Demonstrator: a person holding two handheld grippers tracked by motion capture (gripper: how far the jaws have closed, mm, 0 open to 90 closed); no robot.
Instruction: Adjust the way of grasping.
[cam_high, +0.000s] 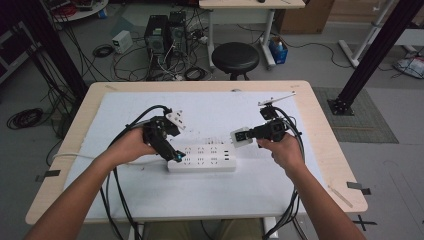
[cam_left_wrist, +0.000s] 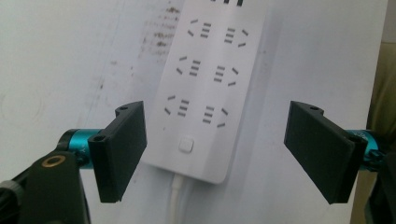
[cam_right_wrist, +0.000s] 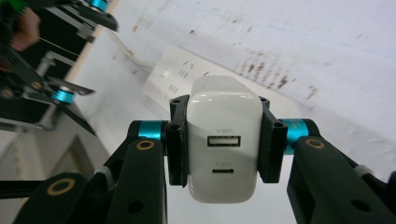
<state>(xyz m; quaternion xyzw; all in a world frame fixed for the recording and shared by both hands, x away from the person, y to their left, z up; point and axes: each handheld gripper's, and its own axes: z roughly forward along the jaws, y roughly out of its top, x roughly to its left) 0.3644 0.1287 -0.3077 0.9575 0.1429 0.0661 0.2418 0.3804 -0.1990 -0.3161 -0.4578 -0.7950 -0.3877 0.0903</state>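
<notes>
White plastic everywhere: a white power strip (cam_high: 202, 158) is lying on the white sheet (cam_high: 150, 190) covering the wooden table (cam_high: 325, 125), its cord running off to the person's left. The right gripper (cam_high: 243, 136) is clamping a white USB charger (cam_right_wrist: 223, 140) between its jaws, hovering above the strip's right end. The left gripper (cam_high: 176, 156) is reaching down over the strip's switch end, jaws spread wide to either side of it.

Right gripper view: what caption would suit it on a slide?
Right gripper clamps a white USB charger between its black fingers, held above a white power strip on the table.
</notes>
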